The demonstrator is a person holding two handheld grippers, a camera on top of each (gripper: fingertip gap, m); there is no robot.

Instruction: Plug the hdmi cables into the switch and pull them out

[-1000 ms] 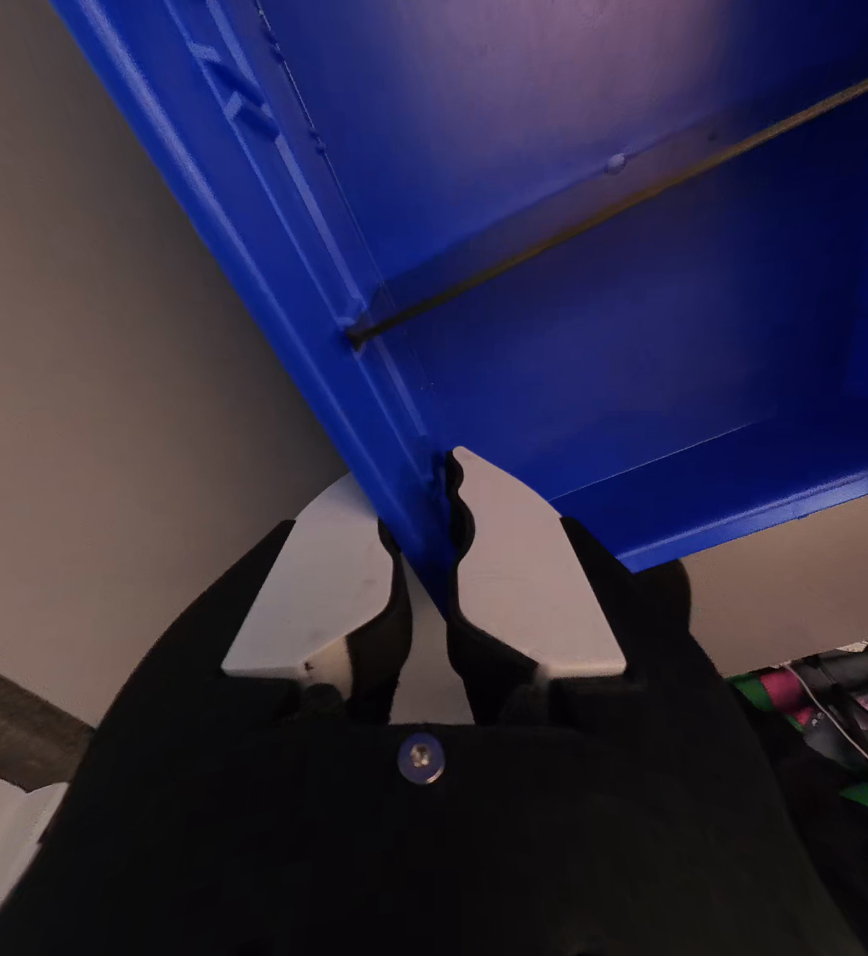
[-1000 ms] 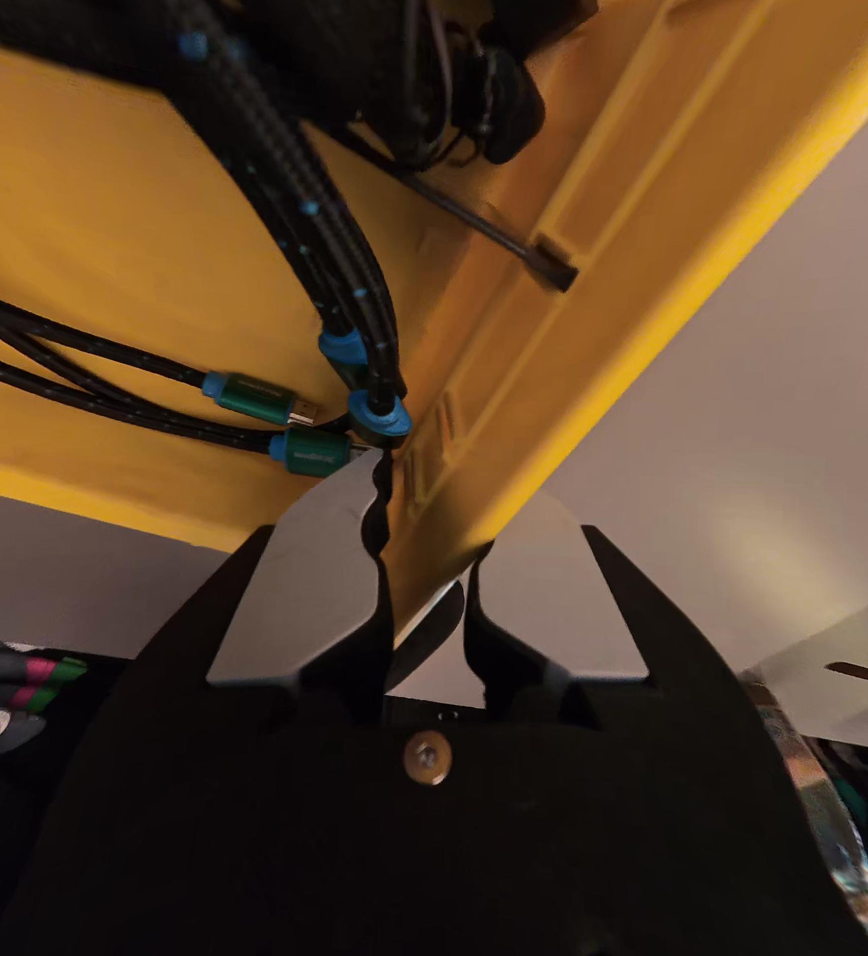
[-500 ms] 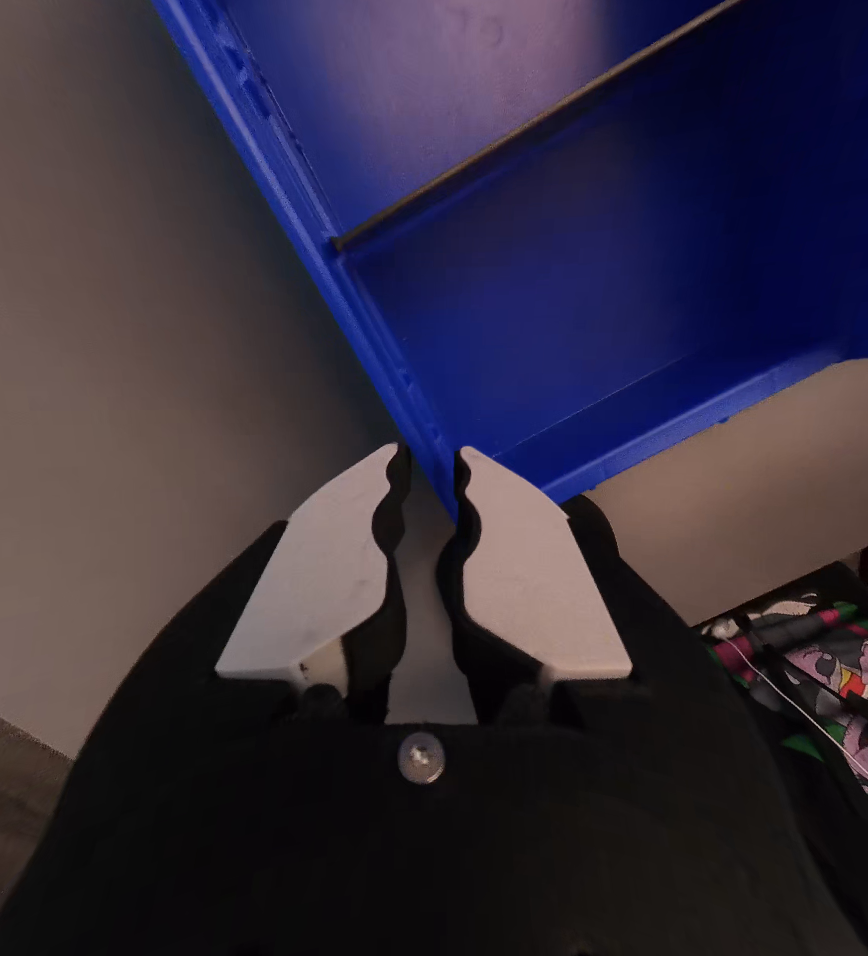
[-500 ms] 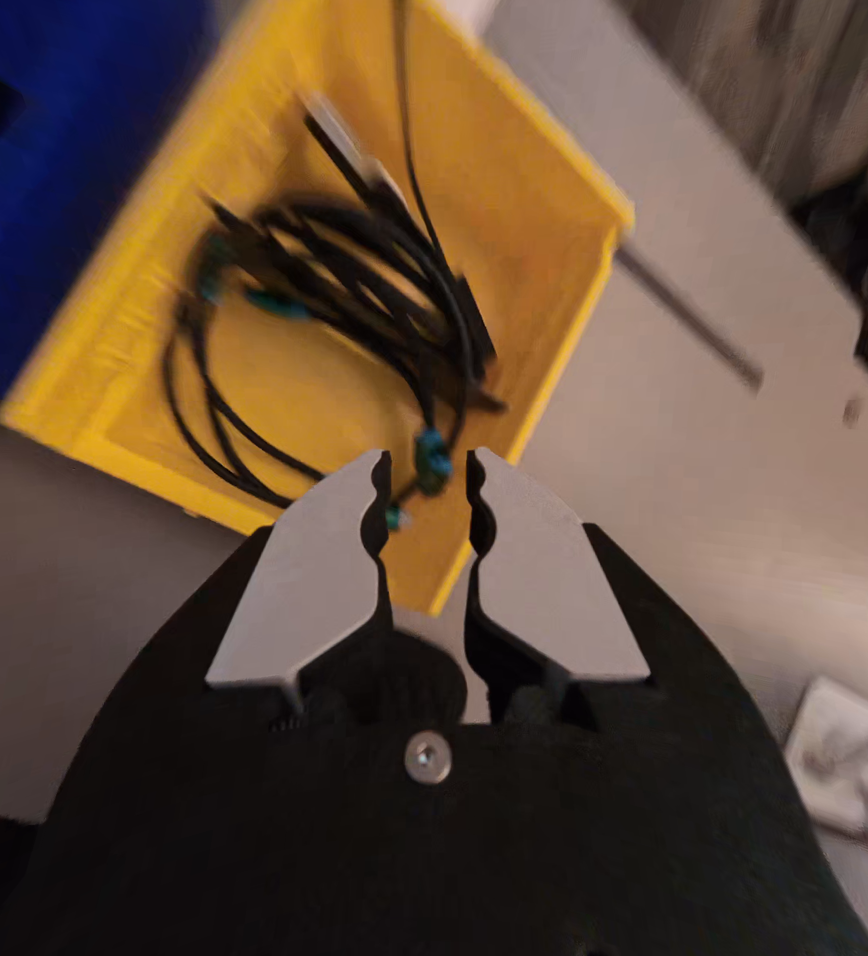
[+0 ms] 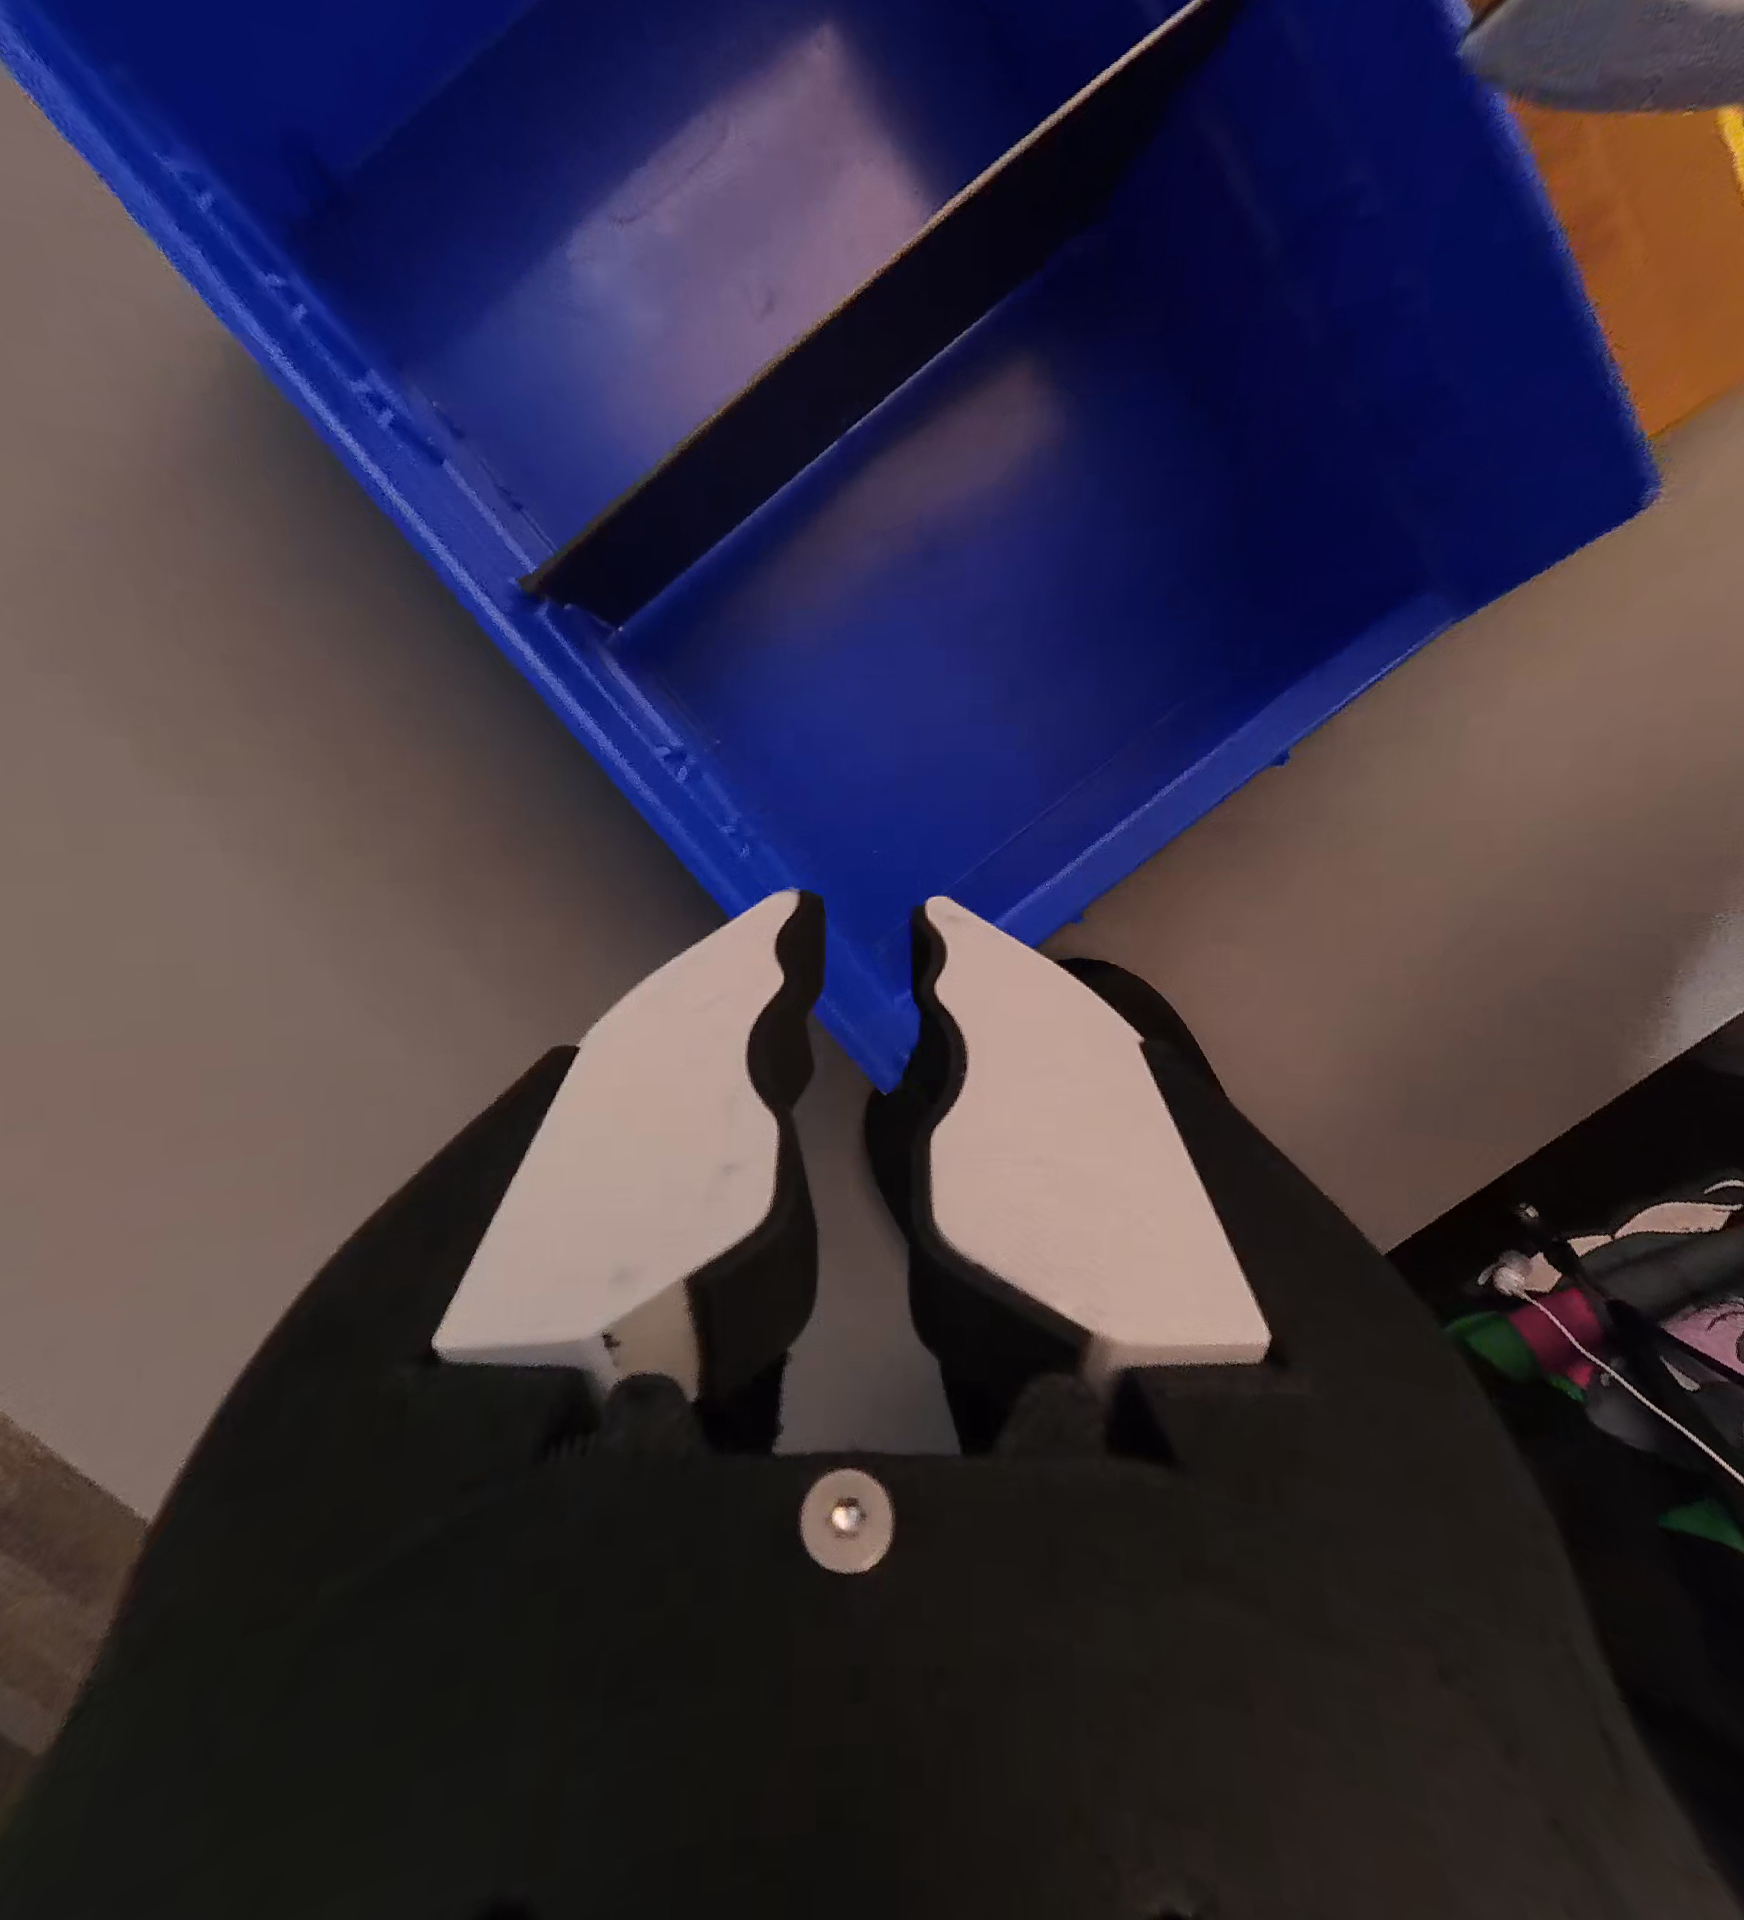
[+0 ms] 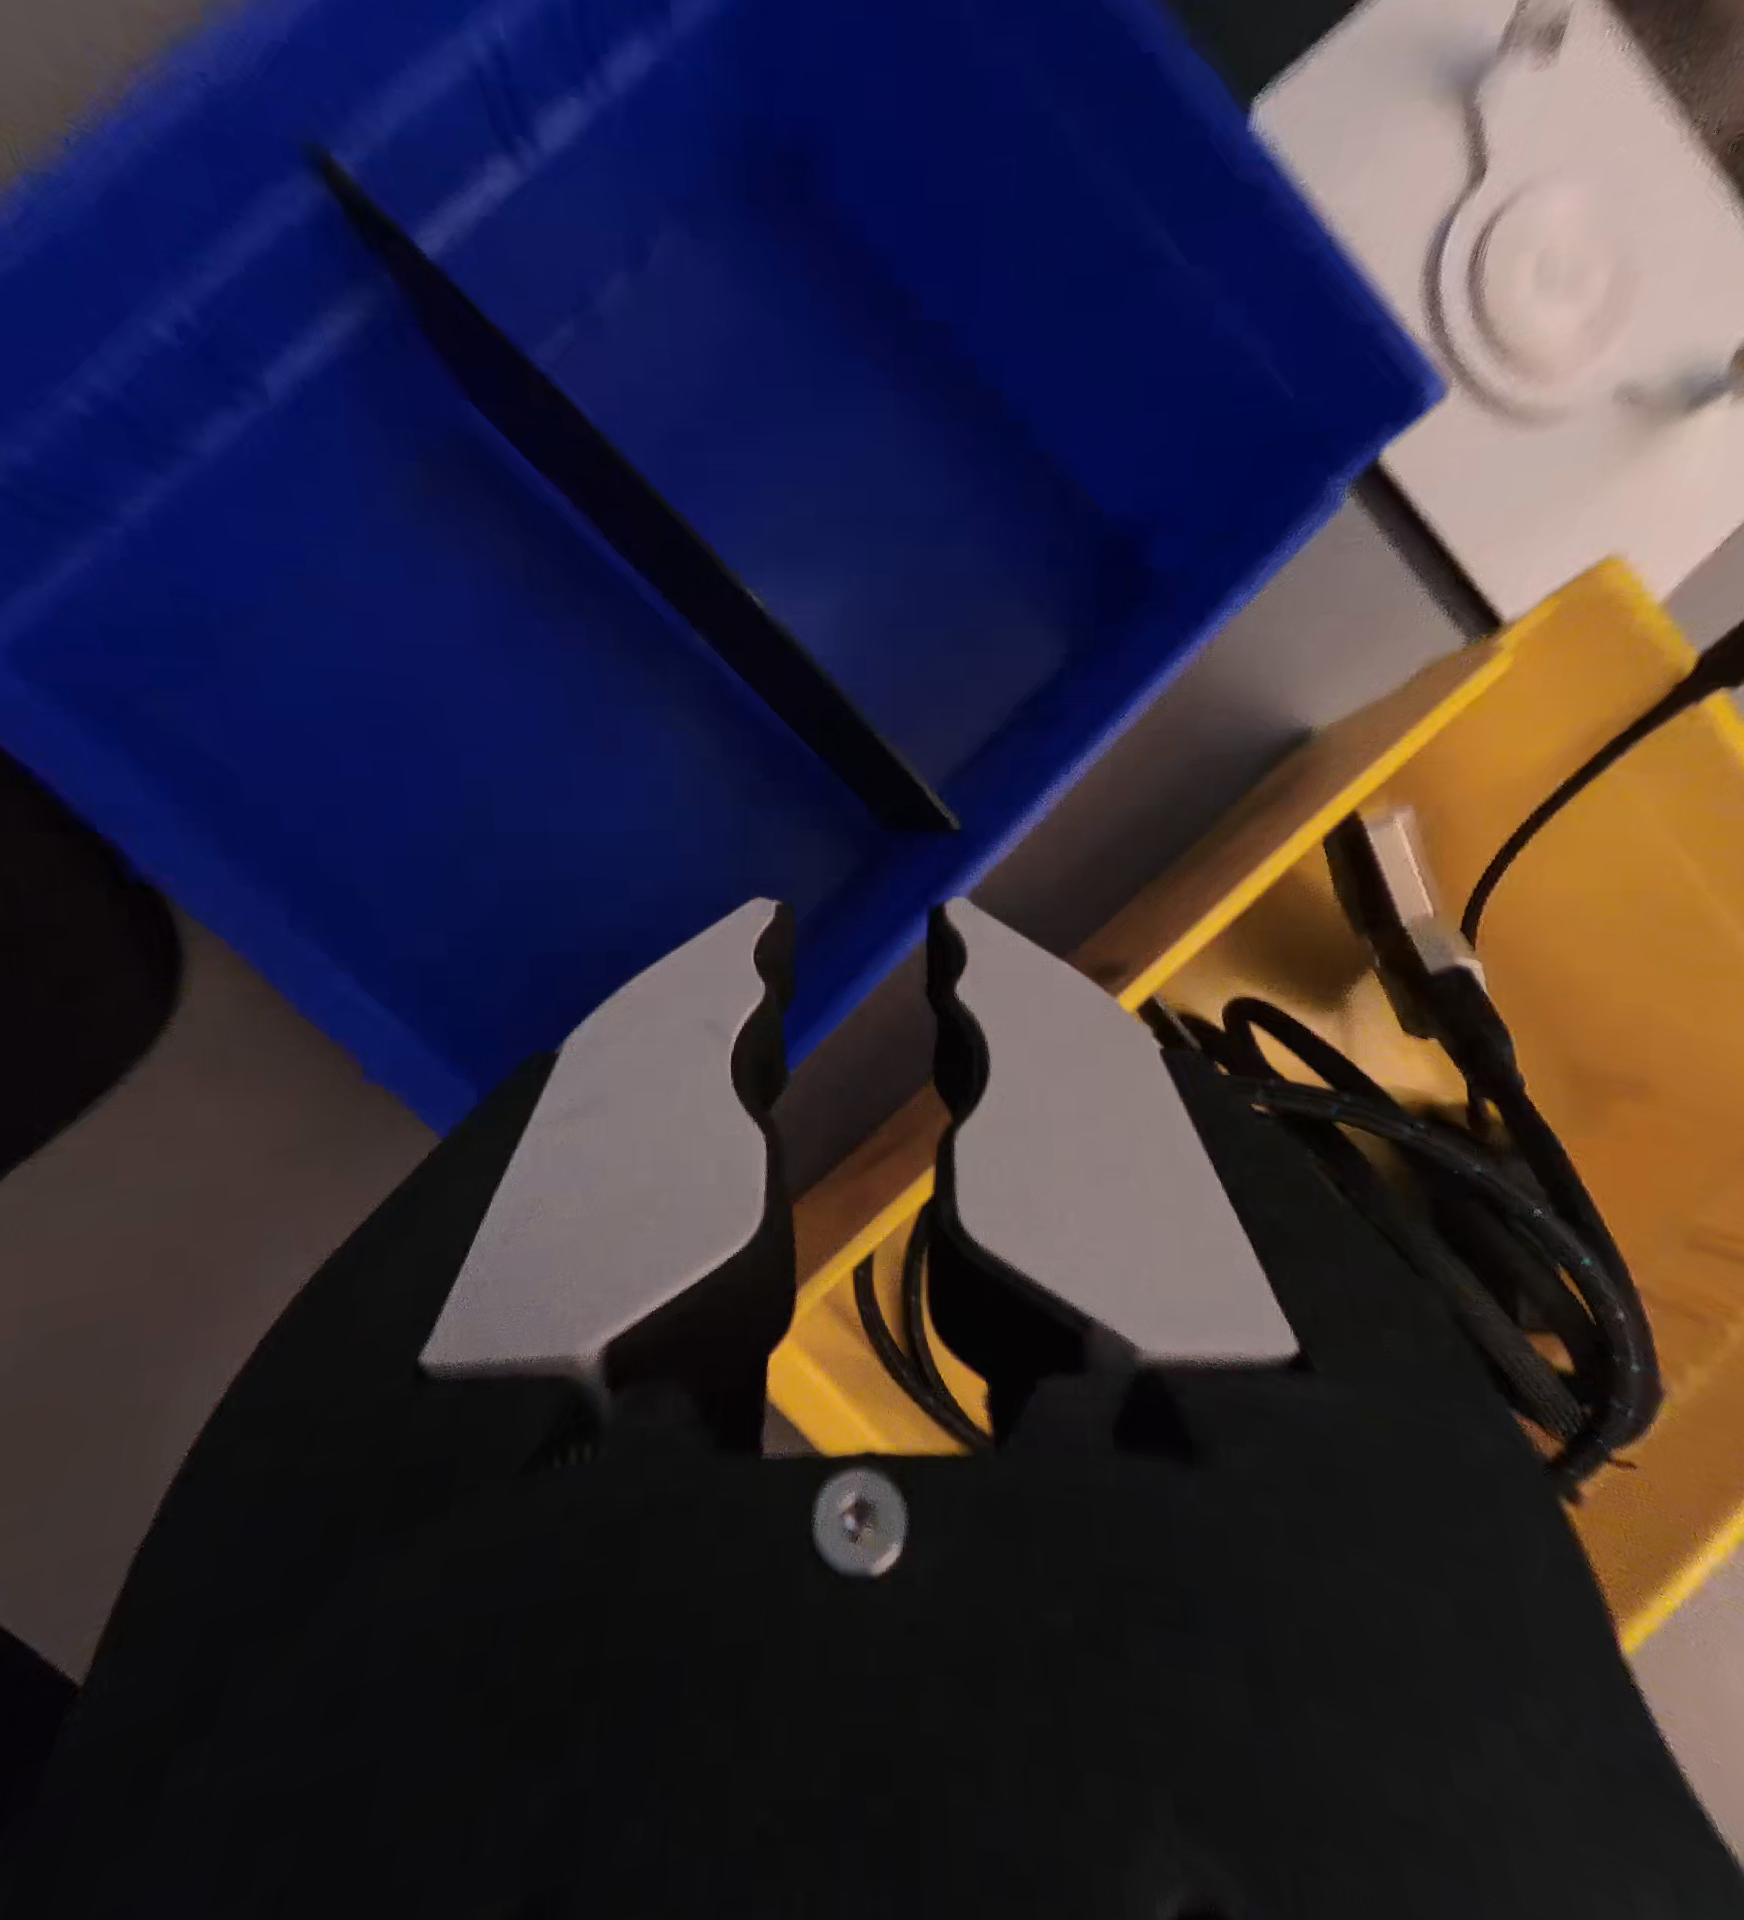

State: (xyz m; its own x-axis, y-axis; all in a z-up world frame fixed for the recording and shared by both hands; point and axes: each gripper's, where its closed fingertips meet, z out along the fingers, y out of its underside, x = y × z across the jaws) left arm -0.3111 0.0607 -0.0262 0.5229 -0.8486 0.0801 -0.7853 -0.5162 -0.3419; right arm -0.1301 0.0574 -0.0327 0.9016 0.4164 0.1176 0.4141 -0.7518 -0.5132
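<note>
Right wrist view alone shows black cables (image 6: 1512,1174) inside yellow bin (image 6: 1678,1039)

The left gripper (image 5: 866,925) fills the lower half of its frame with a broad black body, matte and slightly rough, that widens toward the bottom edge. Two pale grey fingers (image 5: 660,1143) rise from it, each a flat angled wedge tapering to a blunt tip, lined on the inner side with black wavy padding. A single round silver screw (image 5: 846,1523) sits in the centre of the body just below the fingers. The right gripper (image 6: 857,920) is built the same: black body, grey wedge fingers (image 6: 639,1143) with scalloped black inner edges, and one silver screw (image 6: 859,1524) at lower centre.
</note>
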